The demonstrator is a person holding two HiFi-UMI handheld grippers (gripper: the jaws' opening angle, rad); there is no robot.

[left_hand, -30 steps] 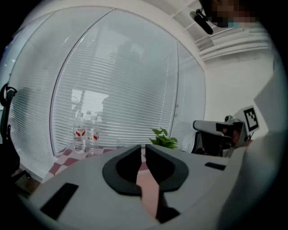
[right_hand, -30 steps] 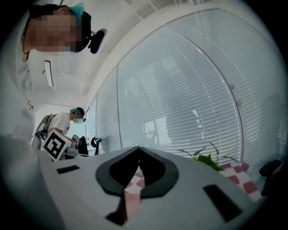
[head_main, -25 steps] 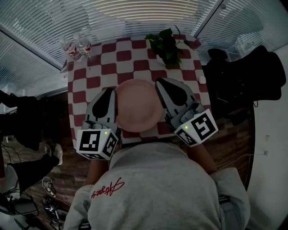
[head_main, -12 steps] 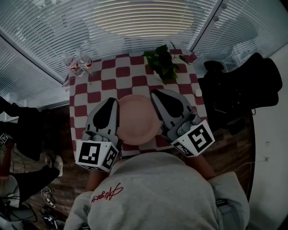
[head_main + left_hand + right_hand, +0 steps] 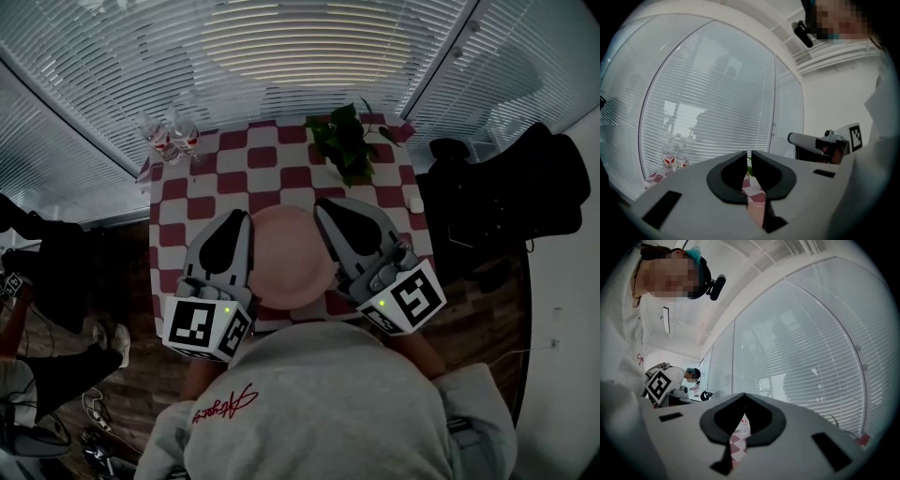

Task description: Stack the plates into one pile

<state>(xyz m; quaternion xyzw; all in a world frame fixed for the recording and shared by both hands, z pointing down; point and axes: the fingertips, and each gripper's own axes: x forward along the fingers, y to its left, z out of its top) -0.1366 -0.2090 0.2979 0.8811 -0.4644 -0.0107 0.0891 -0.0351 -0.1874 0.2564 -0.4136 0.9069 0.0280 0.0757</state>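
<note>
A pink plate [image 5: 291, 255] lies on the near half of the red-and-white checked table [image 5: 234, 173]; whether more plates lie under it I cannot tell. My left gripper [image 5: 239, 218] hovers at the plate's left rim and my right gripper [image 5: 324, 205] at its right rim, both pointing away from me. In the left gripper view the left gripper [image 5: 749, 154] has its jaws together with nothing in them, and a strip of pink plate [image 5: 754, 213] shows below. The right gripper [image 5: 744, 397] is shut and empty too, over the checked cloth [image 5: 739, 442].
A potted green plant [image 5: 346, 141] stands at the table's far right, and two clear bottles [image 5: 169, 137] with red labels at its far left corner. A small white object [image 5: 413, 204] lies by the right edge. Dark furniture [image 5: 506, 187] stands to the right, window blinds beyond.
Both grippers stay shut beside the plate and have risen a little. The head view has drawn back, so the table and plate look smaller.
</note>
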